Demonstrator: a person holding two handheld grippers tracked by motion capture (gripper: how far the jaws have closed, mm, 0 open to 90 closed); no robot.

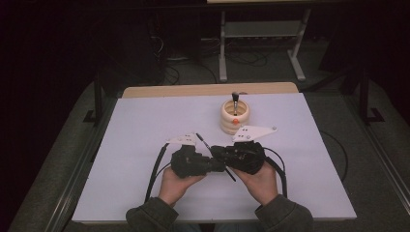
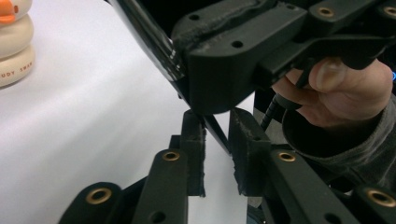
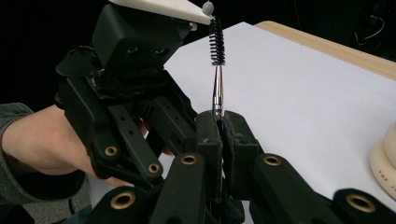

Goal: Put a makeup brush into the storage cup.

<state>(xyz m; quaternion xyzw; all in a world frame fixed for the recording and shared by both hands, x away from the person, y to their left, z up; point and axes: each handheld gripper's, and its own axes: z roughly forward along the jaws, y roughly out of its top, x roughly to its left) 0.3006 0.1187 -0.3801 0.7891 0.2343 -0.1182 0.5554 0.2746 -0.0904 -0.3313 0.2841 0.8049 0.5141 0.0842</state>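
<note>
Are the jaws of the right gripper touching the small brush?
Touching. In the right gripper view, the right gripper has its jaws pressed on the metal stem of the brush, with no gap visible.

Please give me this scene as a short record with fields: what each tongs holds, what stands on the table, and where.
surface: white table
right tongs: shut on a thin brush, bristle end pointing away from the jaws
left tongs: jaws on either side of the thin dark handle end of the brush, a gap visible, pads not clearly pressing
holder: cream ringed cup with an orange beak, behind the hands
in holder: one dark-tipped tool, upright
hands: close together near the front edge
</note>
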